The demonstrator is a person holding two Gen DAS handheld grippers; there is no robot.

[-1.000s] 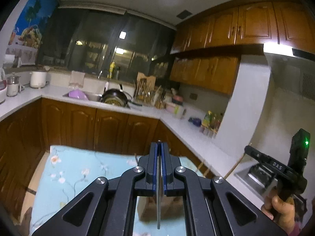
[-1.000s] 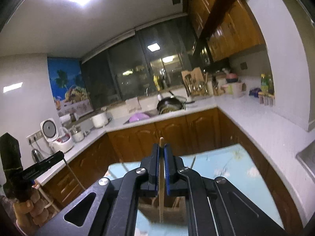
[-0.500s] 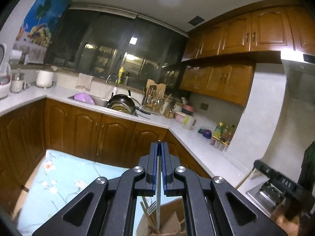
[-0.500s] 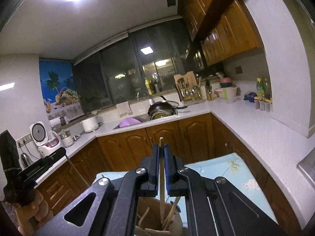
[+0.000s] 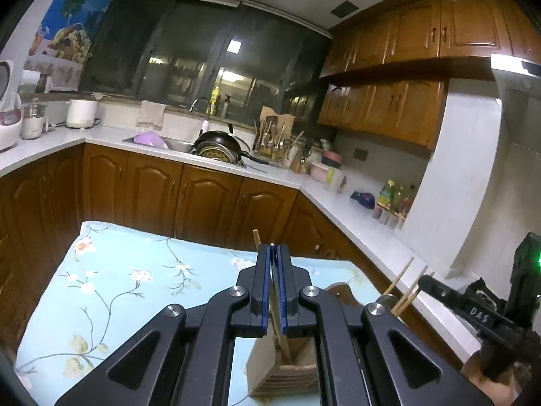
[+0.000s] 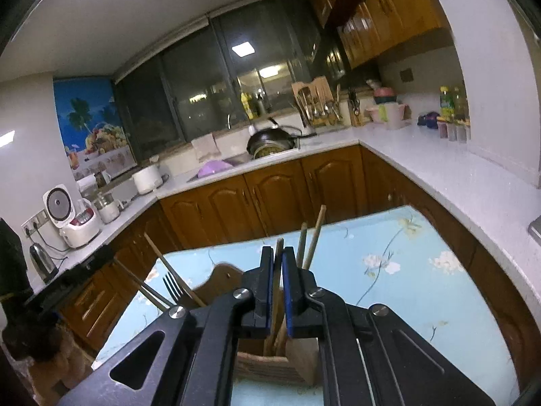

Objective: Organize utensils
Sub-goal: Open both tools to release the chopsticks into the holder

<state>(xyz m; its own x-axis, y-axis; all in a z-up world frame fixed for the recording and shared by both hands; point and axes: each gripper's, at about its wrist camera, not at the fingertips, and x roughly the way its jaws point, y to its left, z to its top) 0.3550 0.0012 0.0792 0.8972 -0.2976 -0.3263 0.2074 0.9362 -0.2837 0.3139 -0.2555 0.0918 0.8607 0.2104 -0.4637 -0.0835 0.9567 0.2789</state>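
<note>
Left gripper clamped on a thin utensil, right gripper on a wooden stick, both above the wooden holder at lower centre.

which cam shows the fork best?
Right wrist: the fork has its tines clear, upright beside the wooden holder, left of the right tongs. In the left wrist view, I can't pick it out; only chopstick tips show near that holder.

The holder looks like matt brown wood, as do the sticks in it. The fork is shiny metal. The floral cloth looks smooth; the cabinets are glossy wood.
</note>
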